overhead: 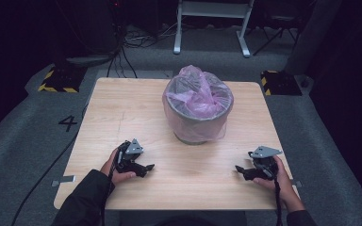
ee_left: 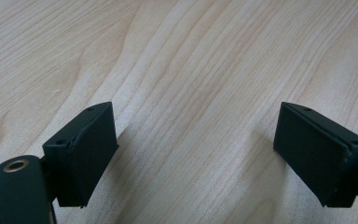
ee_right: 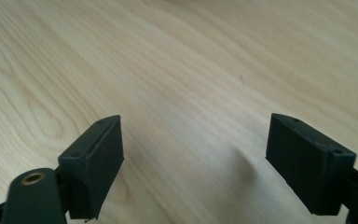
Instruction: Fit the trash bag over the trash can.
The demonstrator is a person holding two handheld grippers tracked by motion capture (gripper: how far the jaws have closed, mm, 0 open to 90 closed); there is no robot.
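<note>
A grey bin (overhead: 197, 123) lined with a pink plastic bag (overhead: 195, 94) stands upright at the middle of the wooden table (overhead: 118, 113). My left gripper (overhead: 147, 168) rests low over the table at the front left, held in a hand, its jaws open and empty. In the left gripper view the left gripper (ee_left: 196, 154) has only bare wood between its jaws. My right gripper (overhead: 239, 170) sits at the front right in the other hand, open too. The right gripper (ee_right: 193, 161) likewise spans bare table in its own view. Both grippers point inward, well short of the bin.
The table's front edge (overhead: 169, 207) lies just behind both hands. Beyond the table, on the grey floor, are cables (overhead: 122, 52), two yellow-and-black striped blocks (overhead: 56, 81), and a white frame's legs (overhead: 212, 28).
</note>
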